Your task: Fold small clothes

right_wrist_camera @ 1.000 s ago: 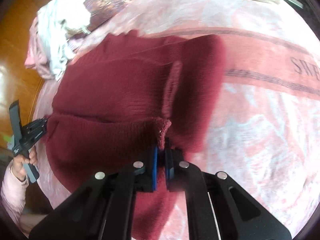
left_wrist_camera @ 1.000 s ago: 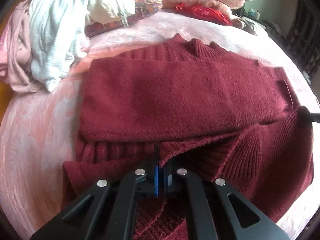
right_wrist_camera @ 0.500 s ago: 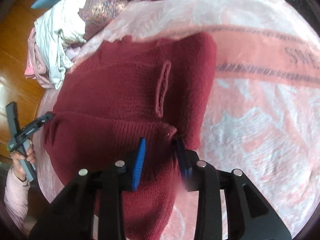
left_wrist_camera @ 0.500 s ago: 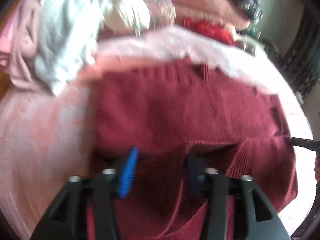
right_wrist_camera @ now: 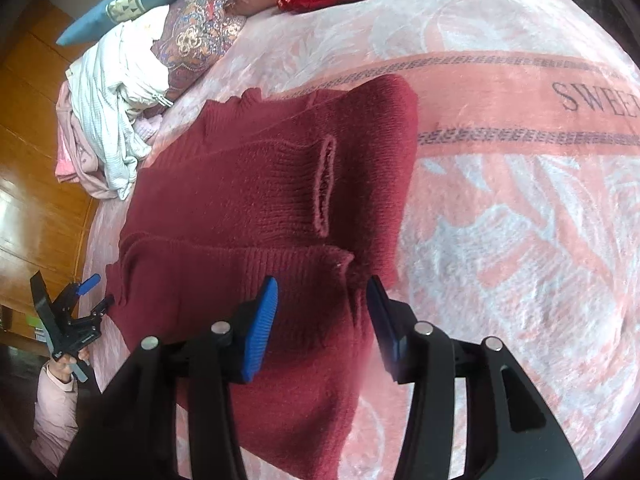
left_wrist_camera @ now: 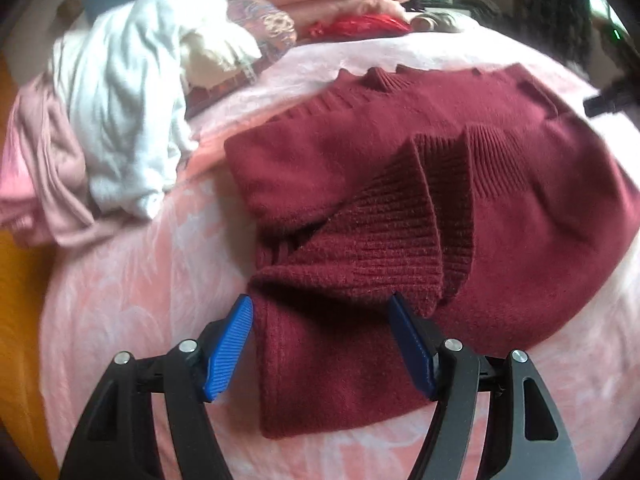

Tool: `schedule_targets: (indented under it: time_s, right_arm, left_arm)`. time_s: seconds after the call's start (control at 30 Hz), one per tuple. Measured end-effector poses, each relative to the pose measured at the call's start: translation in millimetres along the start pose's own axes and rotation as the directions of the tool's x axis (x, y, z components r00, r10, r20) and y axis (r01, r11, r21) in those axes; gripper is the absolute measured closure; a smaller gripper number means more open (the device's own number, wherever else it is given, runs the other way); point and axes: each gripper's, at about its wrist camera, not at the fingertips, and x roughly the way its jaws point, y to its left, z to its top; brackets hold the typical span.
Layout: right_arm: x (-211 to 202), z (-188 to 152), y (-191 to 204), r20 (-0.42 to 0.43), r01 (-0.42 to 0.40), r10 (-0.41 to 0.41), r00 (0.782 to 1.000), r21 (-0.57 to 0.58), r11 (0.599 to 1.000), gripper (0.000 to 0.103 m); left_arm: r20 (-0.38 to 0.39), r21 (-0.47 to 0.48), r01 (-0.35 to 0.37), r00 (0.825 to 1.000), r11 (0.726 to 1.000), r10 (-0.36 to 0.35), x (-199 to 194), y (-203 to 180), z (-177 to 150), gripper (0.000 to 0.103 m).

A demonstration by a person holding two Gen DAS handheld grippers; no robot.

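Dark red knitted sweater [left_wrist_camera: 460,200] lying part-folded on the pink patterned blanket [right_wrist_camera: 520,240] of the bed, ribbed hem brought up over the body, one ribbed cuff lying across the middle. Left tongs [left_wrist_camera: 320,340] apart, just been opening, hovering over the near fold with nothing pinched between the blue pads. Right tongs [right_wrist_camera: 322,316] likewise apart, just been opening, straddling the released hem corner without pressing it. Likely risks: thick springy knit relaxing and creeping open once let go; a pad snagging loose ribbing while pulling away and dragging the fold askew; uneven layers leaving a lopsided bundle near the white crumpled garments [left_wrist_camera: 128,92].
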Motion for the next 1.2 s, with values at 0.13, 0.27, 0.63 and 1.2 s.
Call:
schedule_targets:
  time_s: [0.13, 0.27, 0.63, 1.2]
  right_arm:
    - [9.0, -0.8, 4.4, -0.027, 0.001, -0.001, 1.0, 0.006, 1.0, 0.056]
    - [13.1, -2.4, 4.3, -0.042, 0.001, -0.001, 0.999, 0.005, 1.0, 0.054]
    - [20.3, -7.3, -6.8, -0.072, 0.001, 0.003, 0.997, 0.055, 0.998, 0.054]
    - [25.2, -9.5, -4.3, -0.072, -0.004, 0.008, 0.997, 0.052, 0.999, 0.051]
  left_arm:
    - [0.046, 0.092, -0.034, 0.999, 0.995, 0.03, 5.2, -10.3, 9.5, 0.033]
    - [0.021, 0.176, 0.018, 1.0, 0.984, -0.022, 13.0, -18.6, 12.6, 0.032]
    - [0.065, 0.114, 0.285, 0.954, 0.952, -0.293, -10.0, -32.7, 20.5, 0.017]
    - [0.018, -0.156, 0.232, 0.973, 0.96, -0.232, 26.0, 8.3, 42.0, 0.096]
